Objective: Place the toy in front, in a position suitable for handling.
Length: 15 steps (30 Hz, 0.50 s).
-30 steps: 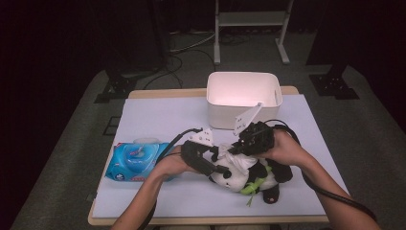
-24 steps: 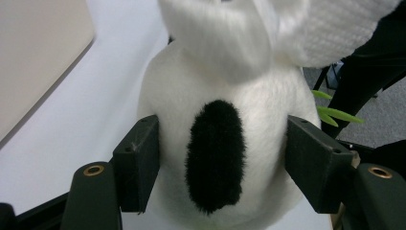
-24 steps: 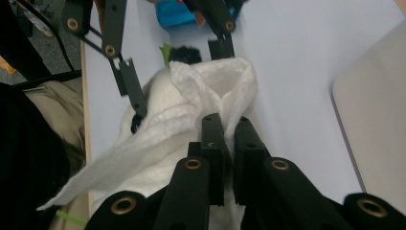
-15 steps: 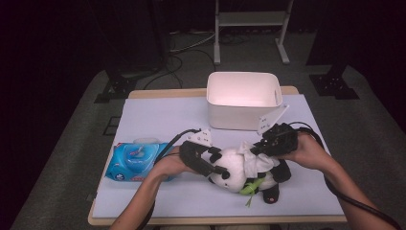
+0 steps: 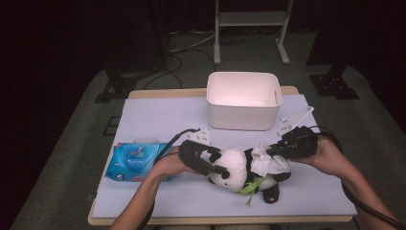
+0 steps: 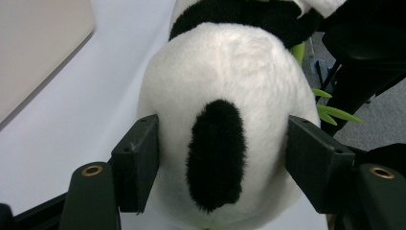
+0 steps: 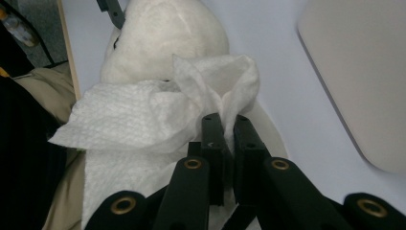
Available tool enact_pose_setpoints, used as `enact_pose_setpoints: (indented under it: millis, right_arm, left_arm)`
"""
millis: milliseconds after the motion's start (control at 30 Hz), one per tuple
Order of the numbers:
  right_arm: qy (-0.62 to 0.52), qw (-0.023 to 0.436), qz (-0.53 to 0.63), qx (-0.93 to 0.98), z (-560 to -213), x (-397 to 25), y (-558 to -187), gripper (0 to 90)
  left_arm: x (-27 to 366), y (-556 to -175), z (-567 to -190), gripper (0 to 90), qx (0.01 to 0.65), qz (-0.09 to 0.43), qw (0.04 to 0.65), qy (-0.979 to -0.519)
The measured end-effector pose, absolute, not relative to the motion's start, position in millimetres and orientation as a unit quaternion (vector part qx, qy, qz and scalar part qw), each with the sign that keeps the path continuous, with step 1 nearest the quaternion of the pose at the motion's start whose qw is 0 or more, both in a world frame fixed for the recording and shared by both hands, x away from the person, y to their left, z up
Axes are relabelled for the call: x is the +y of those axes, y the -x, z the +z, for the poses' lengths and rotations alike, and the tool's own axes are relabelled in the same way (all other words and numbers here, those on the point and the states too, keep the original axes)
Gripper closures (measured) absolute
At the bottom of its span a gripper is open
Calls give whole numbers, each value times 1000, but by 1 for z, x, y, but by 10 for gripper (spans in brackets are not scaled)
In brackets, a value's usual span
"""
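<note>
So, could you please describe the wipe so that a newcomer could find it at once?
Start at the white bin; in front of it lies a plush panda. The wipe is the crumpled white sheet on its body, pinched by the right gripper.

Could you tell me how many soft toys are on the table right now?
1. A panda toy lies near the table's front edge, its head clamped in the left claw and a white wipe draped over its body.

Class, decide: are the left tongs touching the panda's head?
Touching. In the left gripper view both jaws of the left tongs press against the sides of the panda's white head, with no gap visible.
</note>
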State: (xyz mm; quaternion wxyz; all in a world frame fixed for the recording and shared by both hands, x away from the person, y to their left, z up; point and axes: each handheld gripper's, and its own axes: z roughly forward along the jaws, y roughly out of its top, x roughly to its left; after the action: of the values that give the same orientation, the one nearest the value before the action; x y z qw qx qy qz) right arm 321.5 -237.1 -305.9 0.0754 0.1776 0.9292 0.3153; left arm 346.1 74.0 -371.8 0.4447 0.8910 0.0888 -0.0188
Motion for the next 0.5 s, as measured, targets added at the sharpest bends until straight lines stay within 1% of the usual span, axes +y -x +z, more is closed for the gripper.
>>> enact_pose_setpoints:
  millis: [167, 500]
  right_arm:
    - [-183, 69, 323, 926, -312, -242, -322, 848]
    - [-182, 60, 322, 927, -315, -239, -320, 848]
  left_arm:
    - [73, -346, -371, 288, 96, -24, 443, -891]
    - [67, -349, -369, 161, 123, -52, 434, -891]
